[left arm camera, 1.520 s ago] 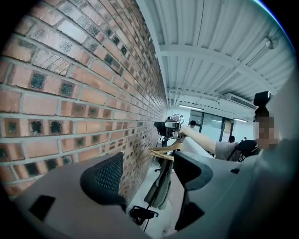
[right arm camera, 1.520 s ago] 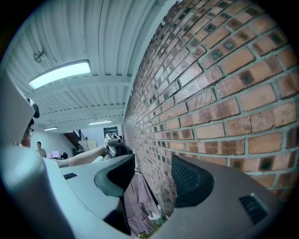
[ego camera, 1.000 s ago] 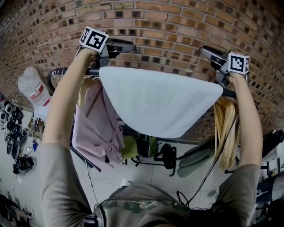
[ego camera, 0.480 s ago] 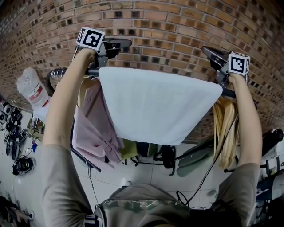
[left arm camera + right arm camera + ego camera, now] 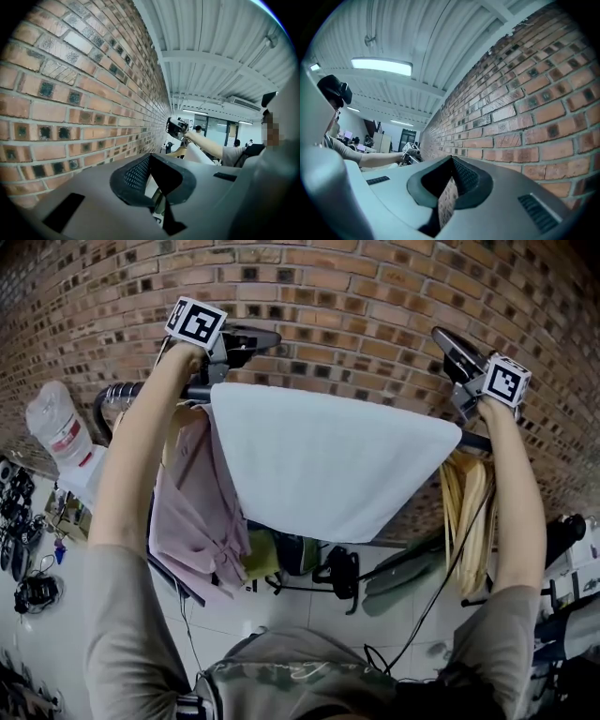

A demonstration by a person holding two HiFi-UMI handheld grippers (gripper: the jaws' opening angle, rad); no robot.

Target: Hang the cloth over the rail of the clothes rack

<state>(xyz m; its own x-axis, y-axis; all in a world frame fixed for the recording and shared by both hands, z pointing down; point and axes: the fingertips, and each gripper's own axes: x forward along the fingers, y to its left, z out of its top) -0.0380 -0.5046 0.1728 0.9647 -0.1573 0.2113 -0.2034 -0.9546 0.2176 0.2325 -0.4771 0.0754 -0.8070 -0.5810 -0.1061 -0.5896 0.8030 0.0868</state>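
Note:
The white cloth [image 5: 328,460] hangs draped over the dark rail [image 5: 194,392] of the clothes rack, its lower edge sagging to a rounded point. My left gripper [image 5: 251,339] is above the cloth's left top corner, close to the brick wall, shut and empty. My right gripper [image 5: 448,345] is above the right top corner, also shut with nothing in it. Neither touches the cloth. In the left gripper view the closed jaws [image 5: 151,158] point along the wall toward the right gripper [image 5: 177,127]. In the right gripper view the closed jaws [image 5: 452,160] face the left gripper [image 5: 411,148].
A pink garment [image 5: 192,517] hangs on the rail left of the cloth, and beige garments [image 5: 469,512] hang at its right end. The brick wall [image 5: 356,296] stands just behind the rail. A large water bottle [image 5: 58,432] is at the left. Bags [image 5: 333,570] and clutter lie on the floor.
Both pairs of jaws have closed with nothing in them. The right gripper has risen a little. The cloth stays draped over the rail.

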